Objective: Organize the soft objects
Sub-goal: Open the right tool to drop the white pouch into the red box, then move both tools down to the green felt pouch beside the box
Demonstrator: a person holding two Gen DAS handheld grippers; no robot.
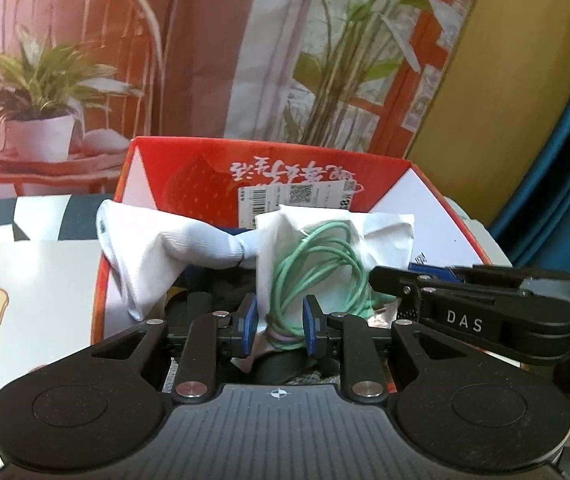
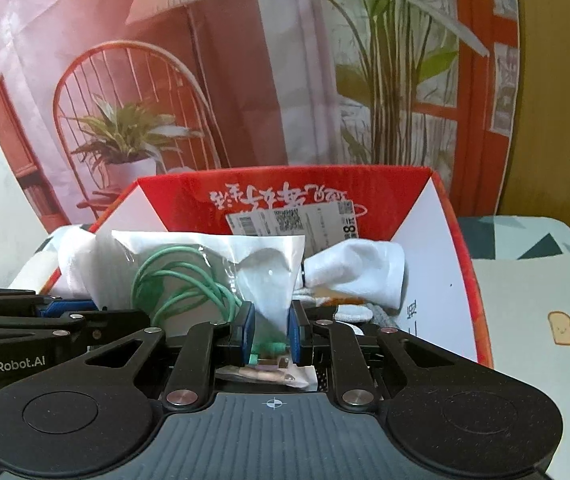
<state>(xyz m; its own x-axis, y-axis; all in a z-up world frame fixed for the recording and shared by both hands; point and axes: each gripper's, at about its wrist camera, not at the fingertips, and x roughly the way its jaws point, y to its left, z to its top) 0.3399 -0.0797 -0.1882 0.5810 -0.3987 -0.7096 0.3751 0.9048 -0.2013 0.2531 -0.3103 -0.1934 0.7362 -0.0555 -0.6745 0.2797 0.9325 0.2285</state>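
Cable bag [image 1: 325,256] was held at frame centre over the red box [image 1: 437,200], pinched by both nearly closed claws, left gripper [image 1: 279,320] and right gripper [image 2: 271,334]; white cloth [image 1: 173,252] already draped inside; release judged pending

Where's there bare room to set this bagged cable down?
Crowded: the red box is piled with white cloths and dark items. Free: the pale mat with the toast picture, right of the box in the right wrist view; its right wall is bare.
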